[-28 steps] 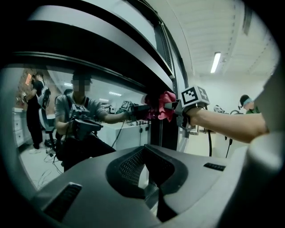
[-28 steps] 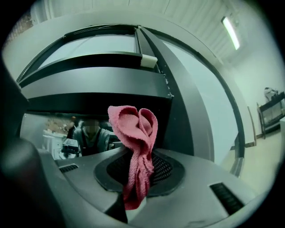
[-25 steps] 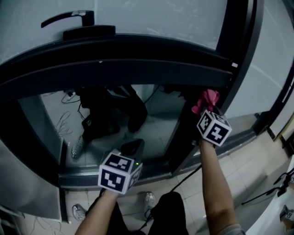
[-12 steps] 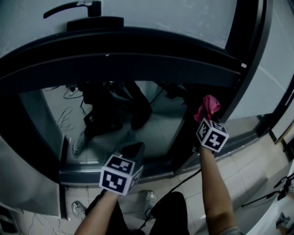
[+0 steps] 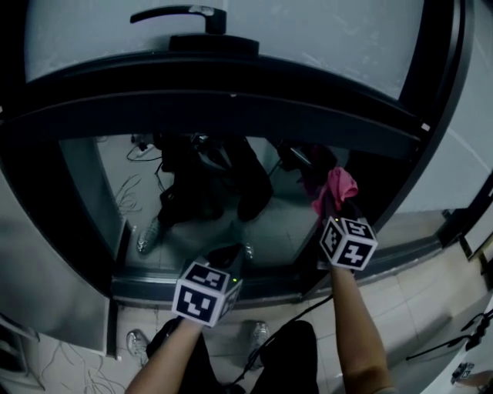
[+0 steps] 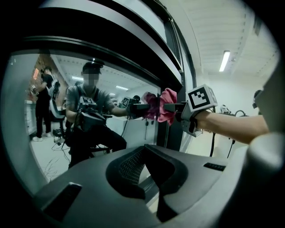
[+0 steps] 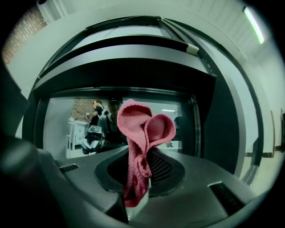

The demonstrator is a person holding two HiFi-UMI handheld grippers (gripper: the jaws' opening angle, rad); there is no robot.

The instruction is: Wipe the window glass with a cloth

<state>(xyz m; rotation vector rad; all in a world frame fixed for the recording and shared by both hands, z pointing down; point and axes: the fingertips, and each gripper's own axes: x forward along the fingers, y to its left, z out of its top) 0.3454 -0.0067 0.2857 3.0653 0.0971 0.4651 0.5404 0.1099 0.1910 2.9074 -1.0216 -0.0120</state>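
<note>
My right gripper (image 7: 138,180) has its fingers clamped on the lower end of a pink knitted cloth (image 7: 143,133), and the loose folded top stands up past the tips. From the left gripper view the cloth meets its own reflection on the lower pane of window glass (image 5: 231,208), so I judge it touching, or all but touching, the right part of that pane. My left gripper (image 6: 143,165) hangs below the pane, fingers closed together with nothing between them. Step in hand, as I judge it, is wiping this pane. To do it well, only the soft bunch should press the glass, the hard tips held off it, with overlapping strokes carried from the right edge across to the left and into the corners. The grip takes only the cloth's tail, so a hard push could fold it aside or pull it free. Obstructions: the black upright frame post (image 5: 400,154) just right of the pane and the heavy dark crossbar (image 5: 231,100) above it limit the stroke. A black lever handle (image 5: 179,13) sits higher still, well clear. A dark cable (image 5: 308,306) trails over the tiled floor (image 5: 416,292) below the pane.
</note>
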